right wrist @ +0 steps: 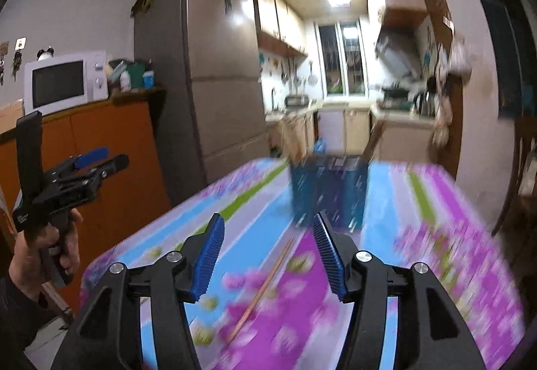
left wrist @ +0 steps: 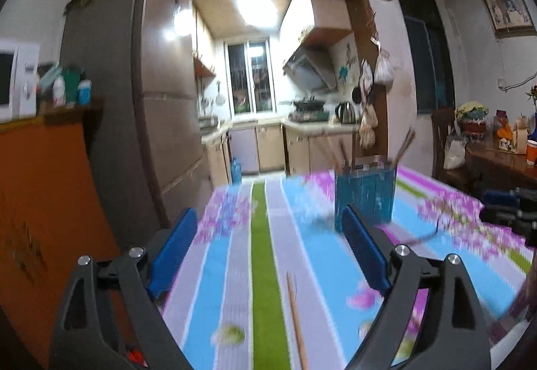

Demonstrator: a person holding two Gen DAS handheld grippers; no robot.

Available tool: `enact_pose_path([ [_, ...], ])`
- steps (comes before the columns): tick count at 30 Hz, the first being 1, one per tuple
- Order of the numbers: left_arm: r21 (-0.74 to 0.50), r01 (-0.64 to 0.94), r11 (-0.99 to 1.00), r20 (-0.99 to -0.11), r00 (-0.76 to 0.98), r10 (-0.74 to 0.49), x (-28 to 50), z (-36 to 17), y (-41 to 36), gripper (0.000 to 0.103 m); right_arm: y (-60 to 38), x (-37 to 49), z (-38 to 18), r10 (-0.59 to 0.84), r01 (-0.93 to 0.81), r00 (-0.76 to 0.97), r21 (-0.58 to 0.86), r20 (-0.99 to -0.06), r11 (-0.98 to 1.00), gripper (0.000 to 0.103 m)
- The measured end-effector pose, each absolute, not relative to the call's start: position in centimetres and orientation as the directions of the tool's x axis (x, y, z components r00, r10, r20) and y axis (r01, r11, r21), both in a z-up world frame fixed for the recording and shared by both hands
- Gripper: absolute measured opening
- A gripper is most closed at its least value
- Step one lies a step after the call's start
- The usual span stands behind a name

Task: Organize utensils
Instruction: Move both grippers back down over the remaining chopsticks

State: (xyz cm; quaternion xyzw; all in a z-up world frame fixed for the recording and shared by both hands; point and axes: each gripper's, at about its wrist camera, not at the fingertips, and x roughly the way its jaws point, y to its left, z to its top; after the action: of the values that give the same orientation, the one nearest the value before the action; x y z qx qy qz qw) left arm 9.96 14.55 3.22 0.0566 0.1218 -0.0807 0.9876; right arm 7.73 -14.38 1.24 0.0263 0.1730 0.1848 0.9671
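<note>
A blue utensil holder [left wrist: 365,193] with several chopsticks in it stands on the striped floral tablecloth [left wrist: 265,235]; it also shows in the right wrist view [right wrist: 327,193], blurred. A single wooden chopstick [left wrist: 297,316] lies on the cloth between my left gripper's fingers, and shows in the right wrist view [right wrist: 261,287] too. A thin dark utensil [left wrist: 423,237] lies right of the holder, blurred. My left gripper [left wrist: 268,225] is open and empty above the near table. My right gripper [right wrist: 268,229] is open and empty, short of the holder.
An orange cabinet [right wrist: 110,148] with a microwave [right wrist: 63,83] stands left of the table, beside a fridge [right wrist: 201,67]. A wooden chair [right wrist: 523,168] is at the right. A side table with pots and cups [left wrist: 496,141] stands at the far right. The kitchen lies beyond.
</note>
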Motion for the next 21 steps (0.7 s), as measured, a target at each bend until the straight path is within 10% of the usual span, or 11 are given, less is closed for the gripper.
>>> enact_pose_path([
  [21,0.016,0.224,0.974,-0.384,0.901,-0.201,5.4,-9.1,16.7,0.084,-7.5,6.9,-10.8,0.180,-0.167,0.879,0.070,-0.442,0.984,0.020],
])
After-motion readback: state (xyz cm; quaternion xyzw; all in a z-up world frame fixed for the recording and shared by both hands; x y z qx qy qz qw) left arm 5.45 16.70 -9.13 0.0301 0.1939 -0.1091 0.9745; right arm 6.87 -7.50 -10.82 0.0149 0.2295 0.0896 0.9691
